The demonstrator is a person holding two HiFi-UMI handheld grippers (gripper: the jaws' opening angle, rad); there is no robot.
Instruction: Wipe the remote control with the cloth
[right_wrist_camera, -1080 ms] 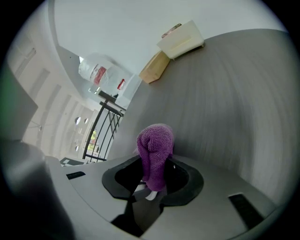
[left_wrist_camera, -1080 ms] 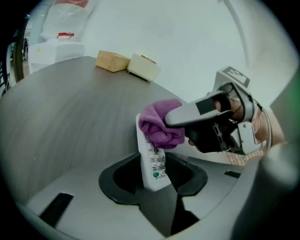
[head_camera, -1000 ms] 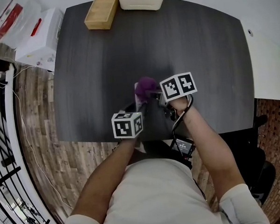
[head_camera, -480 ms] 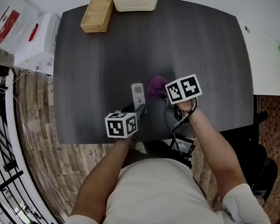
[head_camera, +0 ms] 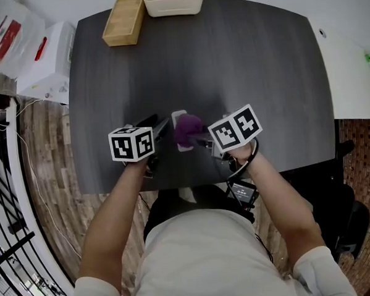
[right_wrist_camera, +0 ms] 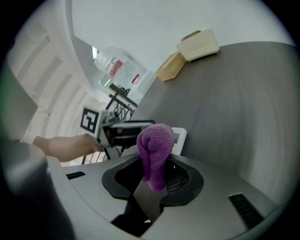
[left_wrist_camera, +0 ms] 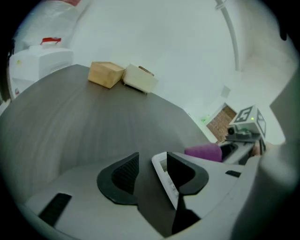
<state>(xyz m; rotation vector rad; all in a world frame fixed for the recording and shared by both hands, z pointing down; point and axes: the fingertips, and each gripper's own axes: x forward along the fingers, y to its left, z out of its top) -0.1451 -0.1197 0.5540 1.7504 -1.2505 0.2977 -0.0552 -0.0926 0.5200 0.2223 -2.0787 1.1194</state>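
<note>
The white remote control lies on the dark table in front of the person. A bunched purple cloth rests on its middle, with my right gripper shut on the cloth. In the right gripper view the remote shows just behind the cloth. My left gripper sits to the remote's left, pointing at it. Its jaws have just been opening. In the left gripper view the remote's edge shows in the gap beside the right finger, and the left pad stands clear of it.
A wooden box and a cream tray stand at the table's far edge. A white box sits off the table's left side, and a white surface adjoins the right. The table's near edge runs just behind both grippers.
The left gripper has pulled away leftward from the remote's near end. The right gripper has swept the cloth left, from beside the remote back onto it.
</note>
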